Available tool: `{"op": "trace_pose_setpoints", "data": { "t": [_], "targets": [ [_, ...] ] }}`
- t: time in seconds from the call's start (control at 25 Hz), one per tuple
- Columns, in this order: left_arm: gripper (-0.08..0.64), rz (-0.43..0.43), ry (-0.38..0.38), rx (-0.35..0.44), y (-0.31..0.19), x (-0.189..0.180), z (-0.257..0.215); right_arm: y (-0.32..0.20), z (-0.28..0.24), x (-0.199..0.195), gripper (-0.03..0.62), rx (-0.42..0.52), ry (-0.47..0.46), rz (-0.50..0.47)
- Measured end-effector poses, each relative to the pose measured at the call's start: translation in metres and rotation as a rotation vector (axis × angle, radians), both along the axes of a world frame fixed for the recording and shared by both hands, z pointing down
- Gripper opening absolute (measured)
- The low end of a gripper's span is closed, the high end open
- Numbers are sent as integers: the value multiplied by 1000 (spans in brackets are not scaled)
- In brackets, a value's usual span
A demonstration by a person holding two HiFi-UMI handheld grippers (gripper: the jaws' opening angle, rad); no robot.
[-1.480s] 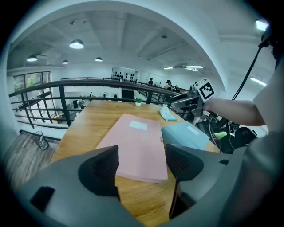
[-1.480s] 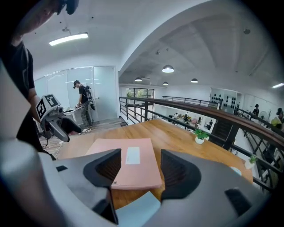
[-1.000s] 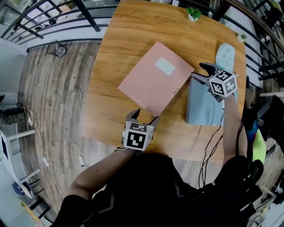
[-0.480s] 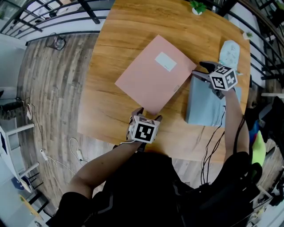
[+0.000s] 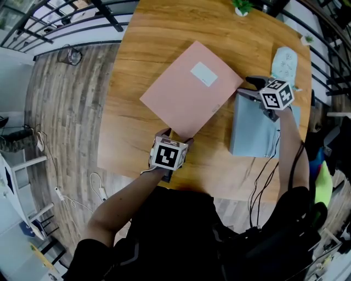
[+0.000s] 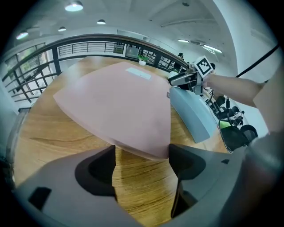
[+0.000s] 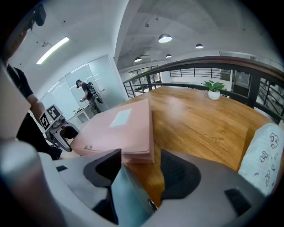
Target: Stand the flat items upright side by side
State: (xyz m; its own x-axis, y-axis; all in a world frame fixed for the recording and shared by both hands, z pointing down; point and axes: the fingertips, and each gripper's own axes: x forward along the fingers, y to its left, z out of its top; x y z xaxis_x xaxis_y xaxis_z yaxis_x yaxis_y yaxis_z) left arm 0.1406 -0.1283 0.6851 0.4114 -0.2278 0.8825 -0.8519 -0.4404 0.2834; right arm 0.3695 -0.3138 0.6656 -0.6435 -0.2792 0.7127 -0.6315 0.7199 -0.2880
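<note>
Pink folder (image 5: 189, 90): flat on the wooden table (image 5: 131, 110), cover up, turned diagonally, about midway between the left and right edges. White label (image 5: 204, 74) on the cover, toward the far edge. Nearest corner aimed at the near edge, short of it, and sitting between the jaws of the left gripper (image 5: 176, 136). Jaws apart there, one on each side of that corner, bare wood showing in the gap below it. No squeeze on the folder. Corner tip just beside the right-hand jaw, contact impossible to tell.

Blue-grey folder (image 5: 255, 131): also flat, just beside the pink one, close along the right edge of the table, long side running far to near. Touching the pink folder's right corner or only next to it, impossible to tell.

Right gripper (image 5: 248, 89): at the blue-grey folder's far left corner, tilted downward, jaws spread wide. Folder corner between them, close against the left-hand jaw, with a clear gap to the other. Not clamped.

Neither folder upright.

Farther out: white patterned pouch (image 5: 284, 63) near the far right corner, just beyond the blue-grey folder. Small potted plant (image 5: 241, 6) at the far edge. Black cables (image 5: 258, 186) hanging past the near edge on the right. Dark railing (image 5: 82, 16) beyond the table, plank floor (image 5: 60, 110) off the left edge.
</note>
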Motion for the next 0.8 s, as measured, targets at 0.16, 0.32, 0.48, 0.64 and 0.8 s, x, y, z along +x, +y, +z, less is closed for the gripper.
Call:
{"op": "trace_pose_setpoints", "data": {
  "t": [0.16,0.32,0.48,0.64,0.8],
  "targets": [
    [369,23,-18,20,-5,0,-1,-6,5,-1,285,-15,-7,-21],
    [368,39,-27,53,-13,-5,-3,-5,7,-3,280,-38,-6,-94],
    [368,24,-25,64,-24,-13,-4,-2,10,-7,272,-75,10,-191],
    [368,81,-56,103,-33,-20,-6,-2,11,-15,260,-98,14,-255],
    [367,125,-54,122,-36,-17,-7,-3,11,-14,258,-92,-5,-255]
  ]
}}
